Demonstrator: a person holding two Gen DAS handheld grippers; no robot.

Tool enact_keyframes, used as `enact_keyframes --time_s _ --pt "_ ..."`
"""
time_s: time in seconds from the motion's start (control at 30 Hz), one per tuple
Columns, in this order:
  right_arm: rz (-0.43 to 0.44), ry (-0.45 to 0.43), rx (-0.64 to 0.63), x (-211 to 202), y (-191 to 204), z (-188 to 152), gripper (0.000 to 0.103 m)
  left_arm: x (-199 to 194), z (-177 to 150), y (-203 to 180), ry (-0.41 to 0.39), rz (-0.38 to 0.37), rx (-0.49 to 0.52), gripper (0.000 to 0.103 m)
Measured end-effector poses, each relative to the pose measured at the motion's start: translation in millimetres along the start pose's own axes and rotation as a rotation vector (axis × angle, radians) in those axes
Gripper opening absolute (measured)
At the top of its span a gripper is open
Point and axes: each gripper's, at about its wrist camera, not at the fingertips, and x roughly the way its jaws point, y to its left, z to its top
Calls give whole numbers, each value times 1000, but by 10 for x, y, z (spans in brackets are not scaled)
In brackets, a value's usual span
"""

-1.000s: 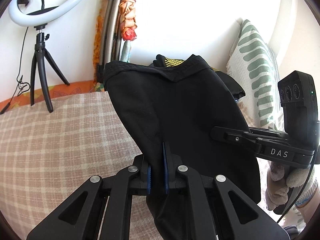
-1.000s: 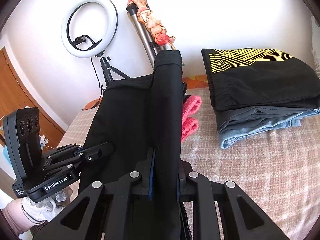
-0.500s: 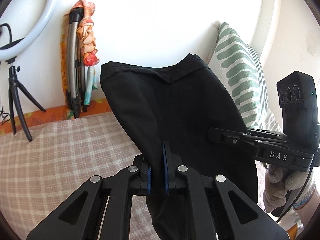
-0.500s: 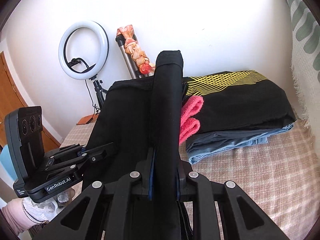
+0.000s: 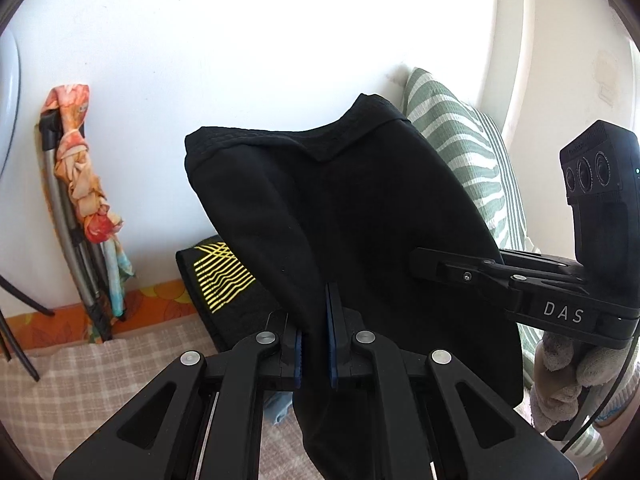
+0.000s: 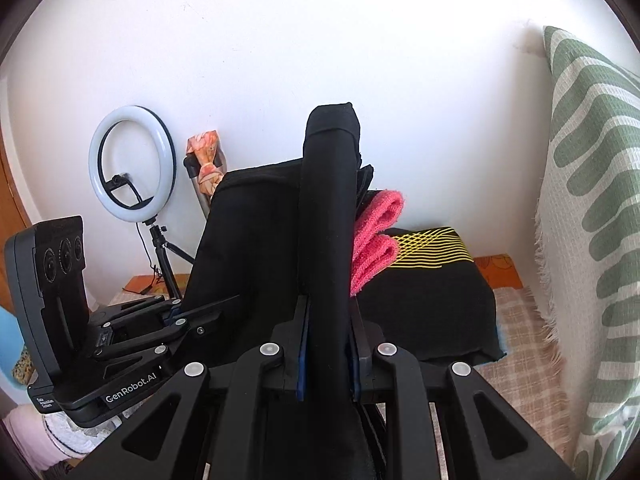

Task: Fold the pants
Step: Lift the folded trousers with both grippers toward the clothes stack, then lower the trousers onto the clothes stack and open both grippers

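Since earlier both views have swung right: the pillow (image 6: 592,208) fills more frame and the ring light (image 6: 132,164) sits further at 9 o'clock. Left gripper (image 5: 314,344) and right gripper (image 6: 326,356) angle downward, both clamped on the black pants (image 5: 360,232), held up above the bed (image 5: 80,380), stack (image 6: 432,300) at 3 o'clock.

I see a bed with a beige checked cover (image 6: 520,320). A stack of folded clothes (image 6: 432,312) lies on it by the white wall, its top piece black with yellow lines. A green-striped pillow (image 6: 592,208) stands on the bed just right of the stack.
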Motion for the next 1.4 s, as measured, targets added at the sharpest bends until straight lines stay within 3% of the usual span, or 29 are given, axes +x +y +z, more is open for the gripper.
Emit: enact_keyframes --time_s 0.33,0.73,0.9,1.03,1.07,1.23,1.3,1.4 --pt "-35 -12 -22 488 -340 453 14 562 361 125 -11 17 -20 7" --pt "-15 59 10 1312 -705 421 14 1207 244 431 63 73 -68 7" --pt "-66 101 -21 1566 -769 380 16 1422 147 496 101 111 -66 7" --pt "-193 103 -45 1609 -841 386 29 1514 111 584 153 137 -80 13" --pt "-224 94 -42 1593 -854 399 37 1511 100 608 161 155 -87 15" --pt "-260 76 -50 1483 -866 408 38 1457 76 654 168 159 -102 15" --pt "-272 77 -57 1447 -853 385 38 1411 65 661 170 161 -100 23" --pt "-282 80 -48 1406 -864 353 38 1326 49 652 169 162 -91 26"
